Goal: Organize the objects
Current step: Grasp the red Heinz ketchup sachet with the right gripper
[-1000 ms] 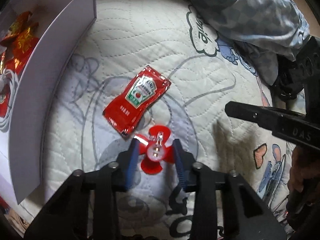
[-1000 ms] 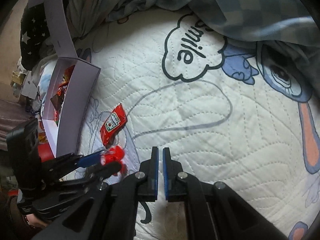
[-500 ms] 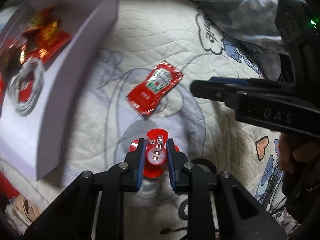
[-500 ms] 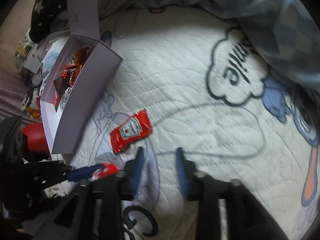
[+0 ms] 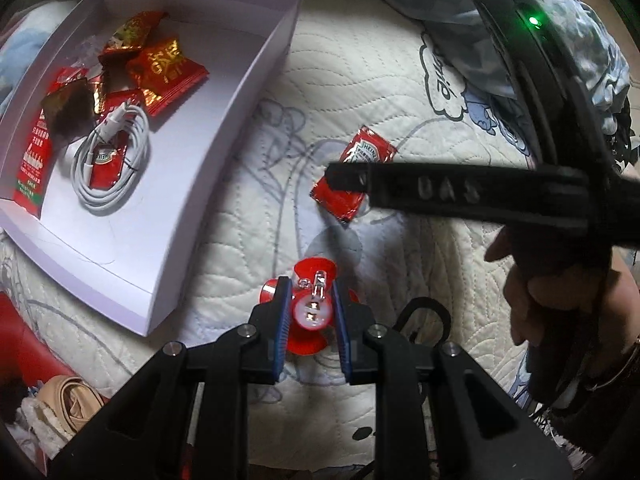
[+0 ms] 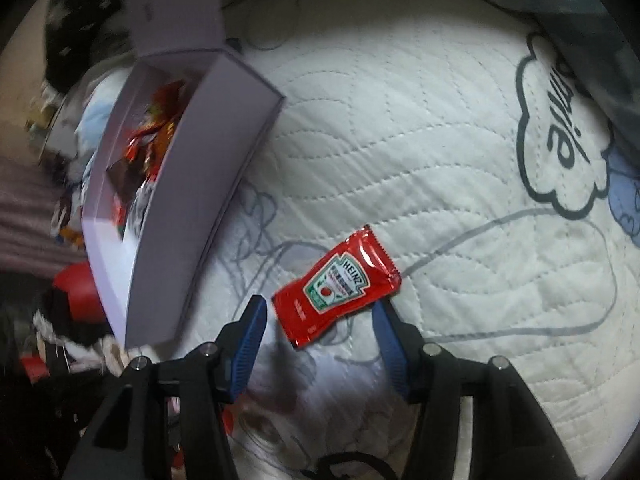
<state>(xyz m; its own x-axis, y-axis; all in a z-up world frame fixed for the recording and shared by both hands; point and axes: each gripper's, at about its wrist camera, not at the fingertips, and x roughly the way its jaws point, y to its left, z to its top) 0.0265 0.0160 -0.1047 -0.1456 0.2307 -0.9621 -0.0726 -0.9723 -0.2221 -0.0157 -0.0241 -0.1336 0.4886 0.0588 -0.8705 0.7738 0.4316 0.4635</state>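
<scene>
My left gripper [image 5: 309, 300] is shut on a small red plastic fan-shaped toy [image 5: 311, 312] and holds it above the quilt. A red Heinz ketchup packet [image 6: 336, 284] lies flat on the quilt; in the left wrist view the packet [image 5: 362, 152] is partly hidden by my right gripper's finger [image 5: 440, 190]. My right gripper [image 6: 318, 312] is open, its jaws on either side of the packet's near end. A white open box [image 5: 224, 120] holds red snack packets [image 5: 168, 70] and a coiled white cable [image 5: 114, 164]; the box [image 6: 192, 208] stands left of the packet.
A white quilt [image 6: 440, 160] with cartoon prints covers the bed. A blue checked blanket [image 5: 520, 8] is bunched at the far side. Clutter and a red object [image 6: 76, 292] lie off the bed's left edge.
My left gripper closed on the red toy and lifted it toward the box. My right gripper opened wide and moved left to straddle the ketchup packet.
</scene>
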